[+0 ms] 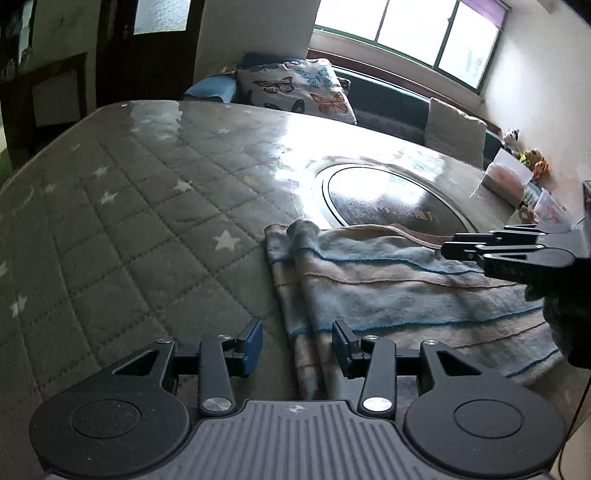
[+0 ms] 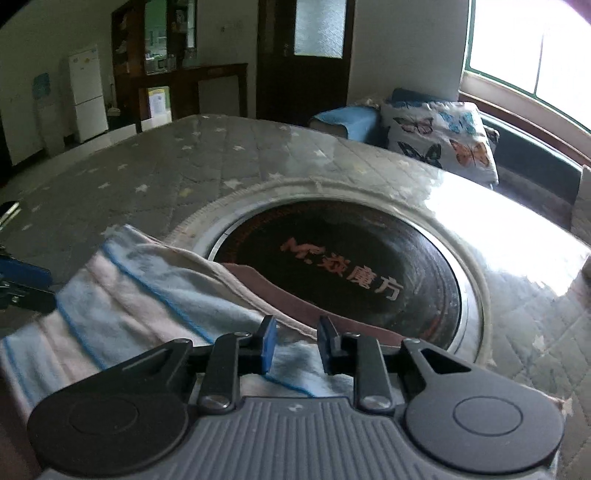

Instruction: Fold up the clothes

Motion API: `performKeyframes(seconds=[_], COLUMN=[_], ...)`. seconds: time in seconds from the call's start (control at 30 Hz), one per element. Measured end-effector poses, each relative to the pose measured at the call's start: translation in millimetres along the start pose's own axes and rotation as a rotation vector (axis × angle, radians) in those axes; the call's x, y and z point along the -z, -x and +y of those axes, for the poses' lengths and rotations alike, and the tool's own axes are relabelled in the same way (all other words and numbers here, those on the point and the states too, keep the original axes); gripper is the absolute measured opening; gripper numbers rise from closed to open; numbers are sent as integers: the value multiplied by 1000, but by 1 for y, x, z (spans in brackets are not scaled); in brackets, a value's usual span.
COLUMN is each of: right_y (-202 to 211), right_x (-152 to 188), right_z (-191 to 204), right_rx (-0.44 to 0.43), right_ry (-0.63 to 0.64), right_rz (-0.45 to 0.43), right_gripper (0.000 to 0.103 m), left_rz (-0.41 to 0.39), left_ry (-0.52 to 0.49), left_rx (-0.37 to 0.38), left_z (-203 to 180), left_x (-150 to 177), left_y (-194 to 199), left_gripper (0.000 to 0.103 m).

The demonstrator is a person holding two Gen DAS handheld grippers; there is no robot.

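Left wrist view: the worktop (image 1: pixel 122 206), covered in a glossy grey quilted cloth with white stars, fills most of the frame, and a round dark glass plate (image 1: pixel 391 199) is set into it at about 2 o'clock from centre. The folded striped cloth (image 1: pixel 388 288), pale blue and cream with thin blue lines, lies on the worktop at 4 o'clock, its far edge lapping onto the round plate. A butterfly-print cushion (image 1: pixel 299 86) sits beyond the worktop at 12 o'clock, under the window (image 1: pixel 413 26).

The left gripper (image 1: pixel 297 349) hovers at 6 o'clock, its fingers spread; the left finger is over bare worktop, the right one over the cloth's left edge, and nothing is pinched. The right gripper (image 1: pixel 448 243) reaches in from 3 o'clock above the cloth.

In the right wrist view, the right gripper (image 2: pixel 293 345) sits at 6 o'clock over the cloth's (image 2: pixel 122 295) near end, fingers narrowly apart with cloth showing in the gap, not visibly clamped.
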State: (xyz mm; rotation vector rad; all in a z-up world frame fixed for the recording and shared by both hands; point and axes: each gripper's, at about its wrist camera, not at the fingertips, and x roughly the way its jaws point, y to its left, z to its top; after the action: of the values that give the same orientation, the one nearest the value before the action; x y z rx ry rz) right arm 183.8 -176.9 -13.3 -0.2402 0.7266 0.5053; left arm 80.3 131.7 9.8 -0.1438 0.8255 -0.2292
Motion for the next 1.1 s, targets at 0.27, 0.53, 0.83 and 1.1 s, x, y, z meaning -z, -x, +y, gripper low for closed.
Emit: performKeyframes(seconds=[0.27, 0.53, 0.83, 1.1], right_y=[48, 68, 49, 65], right_x=[5, 15, 32, 25], right_z=[58, 137, 189, 171], right_rx=[-147, -355, -319, -349], right_ry=[168, 354, 501, 371], right_rz=[-18, -18, -16, -39], right_gripper=[33, 45, 39, 5], left_rz=[-6, 7, 12, 36], left_ry=[54, 110, 183, 285], left_rx=[-34, -43, -1, 51], left_z=[15, 24, 27, 24], left_x=[-8, -11, -7, -10], left_y=[-1, -3, 2, -1], left_gripper=[46, 53, 62, 67])
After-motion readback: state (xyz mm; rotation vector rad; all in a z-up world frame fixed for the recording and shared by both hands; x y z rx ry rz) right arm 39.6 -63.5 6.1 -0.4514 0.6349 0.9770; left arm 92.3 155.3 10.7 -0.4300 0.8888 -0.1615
